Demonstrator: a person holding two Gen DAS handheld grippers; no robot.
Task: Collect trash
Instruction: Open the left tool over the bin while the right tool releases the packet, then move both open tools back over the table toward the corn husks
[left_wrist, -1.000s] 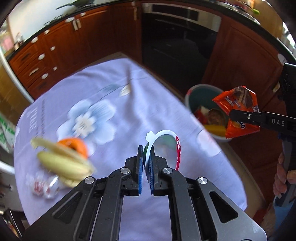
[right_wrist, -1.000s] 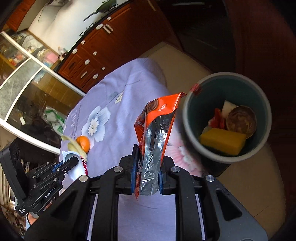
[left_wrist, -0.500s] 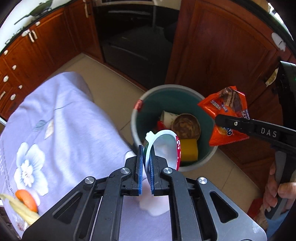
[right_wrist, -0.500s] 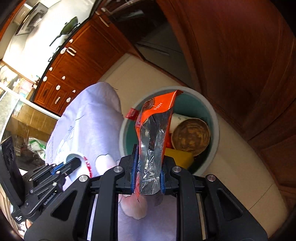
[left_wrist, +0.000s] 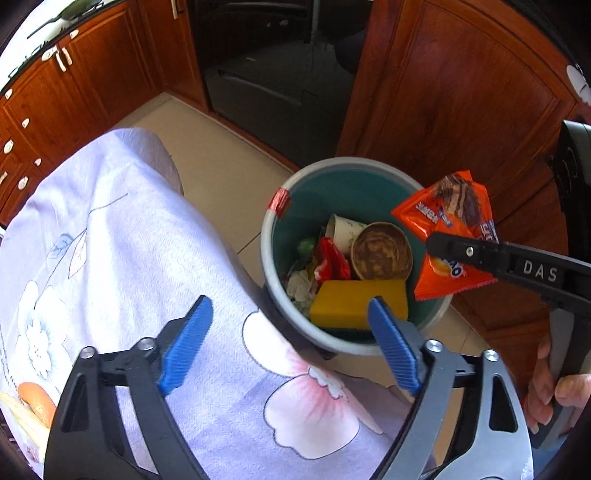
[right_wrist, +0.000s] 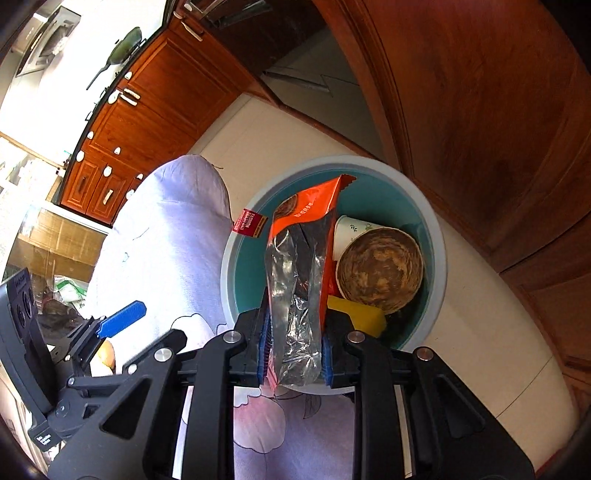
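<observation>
1. Left hand-held gripper: black angular frame with triangular cut-outs; two ribbed blue pads on the fingers; round silver screws at the joints; the right finger arm looks grey where light strikes it.
2. Right hand-held gripper: the same matte black frame; silver screw heads along the linkage; blue ribbed pads; white "DAS" lettering on one finger's side; black handle block behind.
3. Person's hand: bare fingers curled round a grey handle; no sleeve visible.

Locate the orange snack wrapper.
The orange snack wrapper stands between the right gripper's opening jaws, over the teal bin's near rim.
</observation>
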